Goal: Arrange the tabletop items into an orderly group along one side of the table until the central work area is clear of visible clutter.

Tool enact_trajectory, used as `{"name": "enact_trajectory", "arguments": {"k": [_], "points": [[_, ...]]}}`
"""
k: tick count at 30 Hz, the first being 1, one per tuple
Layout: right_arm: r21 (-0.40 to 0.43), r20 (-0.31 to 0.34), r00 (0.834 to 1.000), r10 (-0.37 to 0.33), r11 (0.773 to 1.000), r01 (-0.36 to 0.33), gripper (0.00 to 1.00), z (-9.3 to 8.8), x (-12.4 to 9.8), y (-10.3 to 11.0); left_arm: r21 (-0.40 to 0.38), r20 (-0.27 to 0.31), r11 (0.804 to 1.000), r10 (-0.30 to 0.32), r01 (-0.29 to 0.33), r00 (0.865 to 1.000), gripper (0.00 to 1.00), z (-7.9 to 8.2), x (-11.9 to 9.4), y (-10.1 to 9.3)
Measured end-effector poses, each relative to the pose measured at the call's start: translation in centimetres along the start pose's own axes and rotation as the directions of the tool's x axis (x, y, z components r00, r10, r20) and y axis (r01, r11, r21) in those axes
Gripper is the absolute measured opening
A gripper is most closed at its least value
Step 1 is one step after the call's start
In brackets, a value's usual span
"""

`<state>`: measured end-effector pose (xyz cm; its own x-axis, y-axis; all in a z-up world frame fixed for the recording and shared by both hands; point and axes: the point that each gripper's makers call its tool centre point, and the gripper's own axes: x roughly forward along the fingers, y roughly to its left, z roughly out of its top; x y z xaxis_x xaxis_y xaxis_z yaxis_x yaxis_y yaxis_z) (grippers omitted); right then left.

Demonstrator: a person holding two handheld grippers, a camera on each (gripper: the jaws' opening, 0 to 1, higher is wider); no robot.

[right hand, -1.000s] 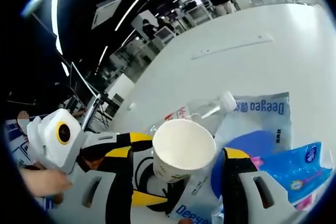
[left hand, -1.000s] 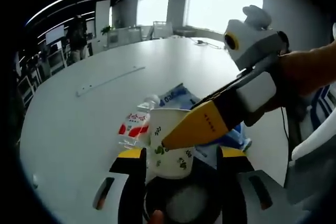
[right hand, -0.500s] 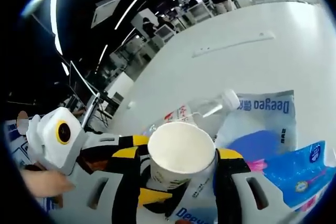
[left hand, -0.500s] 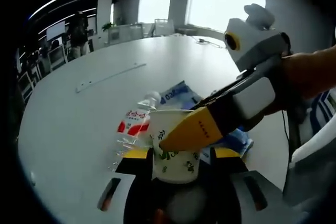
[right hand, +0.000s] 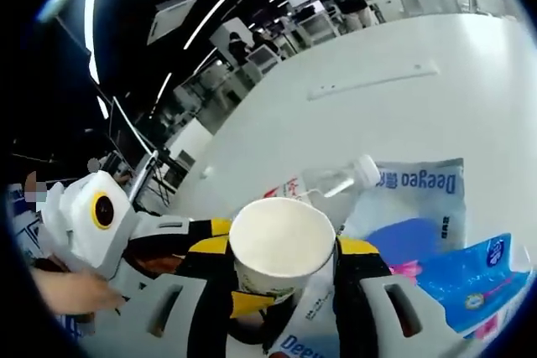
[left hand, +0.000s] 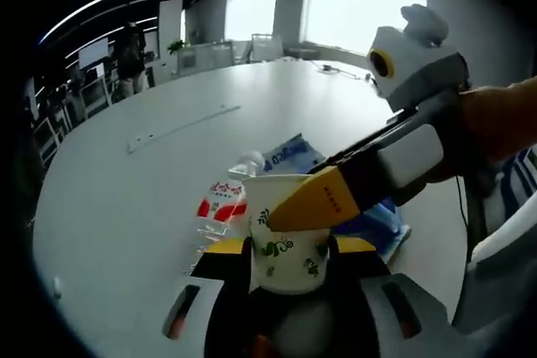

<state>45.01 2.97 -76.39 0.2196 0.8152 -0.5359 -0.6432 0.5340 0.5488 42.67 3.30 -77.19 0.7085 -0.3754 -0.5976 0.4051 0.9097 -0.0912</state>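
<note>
The cup stands upright between both pairs of jaws at once, and that double hold is what the next move turns on. In the left gripper view the left gripper has its yellow-tipped jaws pressed on the cup's lower wall from either side, while the right gripper reaches in from the right and lies across the cup's rim. In the right gripper view the right gripper has its own jaws tight on the cup just under the open mouth, and the left gripper comes in from the left, lower on the wall. Both pairs look clamped on the cup.

The cup's long axis runs roughly upright, mouth up and empty. Just behind it on the white desk lie a bottle on its side and blue packets. One pair of jaws probably has to let go before the cup can be carried aside.
</note>
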Motion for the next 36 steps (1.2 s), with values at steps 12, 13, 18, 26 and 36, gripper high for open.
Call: {"name": "enact_trajectory", "arguments": {"k": [12, 13, 18, 26, 36], "points": [[-0.261, 0.085, 0.996, 0.005, 0.965, 0.017, 0.43, 3.8, -1.8, 2.5, 0.065, 0.081, 0.997, 0.036, -0.042, 0.996, 0.34, 3.6, -1.7, 0.4], [-0.296, 0.09, 0.996, 0.006, 0.955, 0.021, 0.43, 4.1, -1.9, 2.7, 0.069, 0.088, 0.997, 0.039, -0.045, 0.995, 0.33, 3.9, -1.9, 0.4], [-0.491, 0.115, 0.993, 0.027, 0.871, 0.033, 0.43, 5.6, -2.6, 4.3, 0.088, 0.125, 0.994, 0.054, -0.065, 0.991, 0.33, 5.3, -2.5, 0.9], [-0.593, 0.163, 0.983, 0.089, 0.805, 0.025, 0.41, 7.8, -3.7, 5.9, 0.116, 0.216, 0.99, 0.049, -0.075, 0.975, 0.34, 7.8, -3.8, 1.8], [-0.662, 0.212, 0.969, 0.128, 0.748, 0.046, 0.41, 11.3, -3.4, 6.1, 0.15, 0.289, 0.986, 0.019, -0.065, 0.957, 0.33, 10.7, -3.6, 3.7]]}}
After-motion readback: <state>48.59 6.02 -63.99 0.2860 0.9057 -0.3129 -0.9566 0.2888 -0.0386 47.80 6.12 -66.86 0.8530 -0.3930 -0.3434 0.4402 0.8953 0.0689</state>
